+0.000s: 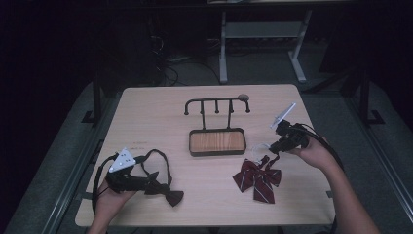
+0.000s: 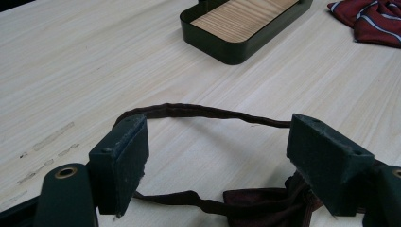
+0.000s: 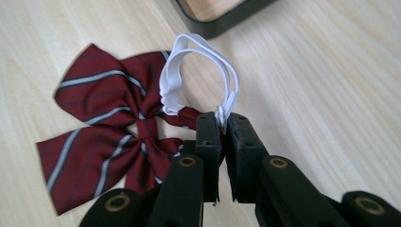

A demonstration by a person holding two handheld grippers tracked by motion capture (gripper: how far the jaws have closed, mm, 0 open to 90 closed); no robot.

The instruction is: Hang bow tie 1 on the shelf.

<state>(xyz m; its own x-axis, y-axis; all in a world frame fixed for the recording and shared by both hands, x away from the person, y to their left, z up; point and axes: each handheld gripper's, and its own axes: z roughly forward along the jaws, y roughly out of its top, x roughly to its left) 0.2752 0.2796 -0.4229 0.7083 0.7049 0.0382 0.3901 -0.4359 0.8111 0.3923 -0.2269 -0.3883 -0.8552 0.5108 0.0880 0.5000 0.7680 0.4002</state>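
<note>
Nearest the person, at the table's (image 1: 146, 107) front left, the left gripper (image 1: 127, 181) rests low over the wood with its jaws spread wide apart. Between and around them lies the dark bow tie (image 1: 165, 192): its knot sits just under the jaws in the left gripper view, and its dark strap (image 2: 198, 111) loops away across the wood beyond the two pads (image 2: 124, 161). No part of the tie is pinched.

At the front right, the striped maroon bow tie (image 1: 257, 176) lies flat on the table, its tails pointing toward the person. Its white elastic loop (image 3: 198, 71) rises from the knot. The right gripper (image 1: 281, 145), held in the person's right hand (image 1: 316, 153), has its jaws closed on the far end of that loop; in the right gripper view the elastic is clamped between the two pads (image 3: 208, 137) and arches up and back to the bow.

Farther off, at mid-table, stands a dark rack (image 1: 216, 105) with a row of pegs. Its wood-lined tray base (image 1: 217, 142) lies between the two ties, apart from both.

Beyond the table, a dim floor and the legs of another table (image 1: 263, 29) are visible.
</note>
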